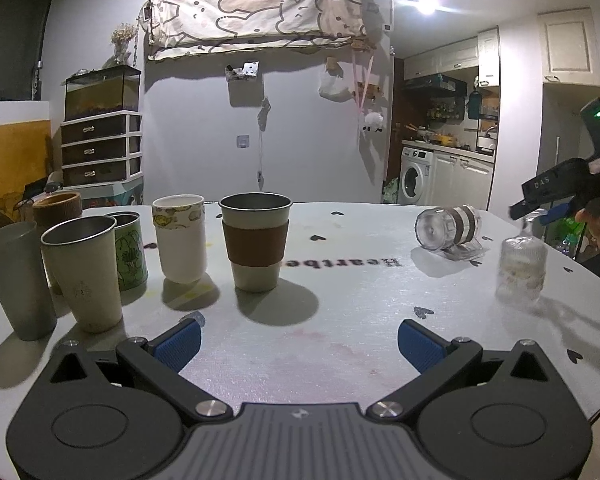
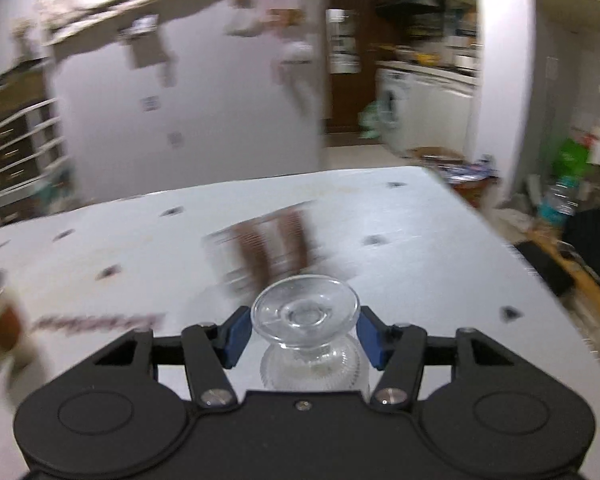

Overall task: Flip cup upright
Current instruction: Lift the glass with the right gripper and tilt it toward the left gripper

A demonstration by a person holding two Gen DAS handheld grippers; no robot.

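1. Table (image 1: 340,320), white with small dark hearts, fills both wrist views.
2. The right gripper (image 2: 304,334) has its blue fingers (image 2: 234,336) closed in around a clear stemmed glass cup (image 2: 305,314) that is upside down, round foot on top, bowl below.
3. In the left view, that cup (image 1: 521,268) appears blurred at the table's right side, with the right gripper (image 1: 540,210) at its foot.
4. The left gripper (image 1: 299,344) hangs spread wide above the table, holding nothing.
5. A clear ribbed jar (image 1: 446,227) lies on its side behind the cup.
6. Upright cups stand at left, among them a steel cup with brown sleeve (image 1: 256,242).
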